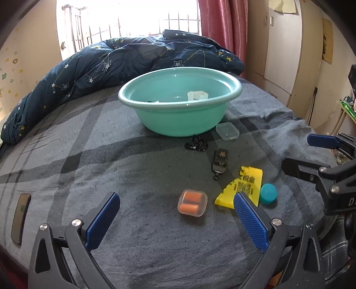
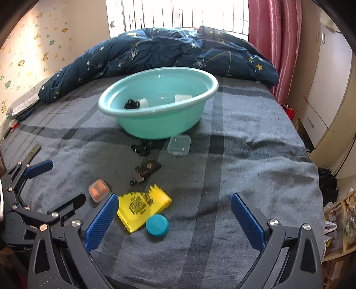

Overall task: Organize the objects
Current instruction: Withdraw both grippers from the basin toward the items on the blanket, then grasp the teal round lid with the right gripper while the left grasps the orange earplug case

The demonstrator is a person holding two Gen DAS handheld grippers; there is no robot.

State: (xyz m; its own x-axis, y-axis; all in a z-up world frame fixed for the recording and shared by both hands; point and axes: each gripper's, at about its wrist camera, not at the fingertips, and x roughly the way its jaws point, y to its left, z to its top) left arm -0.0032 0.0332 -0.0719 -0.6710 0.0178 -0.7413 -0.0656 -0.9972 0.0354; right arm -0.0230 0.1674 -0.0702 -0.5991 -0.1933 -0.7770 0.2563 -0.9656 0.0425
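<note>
Both tongs, left tongs [image 1: 176, 213] and right tongs [image 2: 174, 210], gape wide and empty; lower the left tongs squarely around the earplug case [image 1: 192, 202], then carry it to the basin [image 1: 180, 121].

A home bedroom: a bed spread with a grey plaid blanket [image 1: 133, 155], a crumpled navy star-print duvet [image 1: 124, 60] heaped at its far end, a barred bright window [image 2: 178, 13] with a pink curtain [image 2: 273, 33], cream wardrobe doors [image 1: 284, 49], and cartoon stickers on the pale wall [image 2: 33, 49].
</note>
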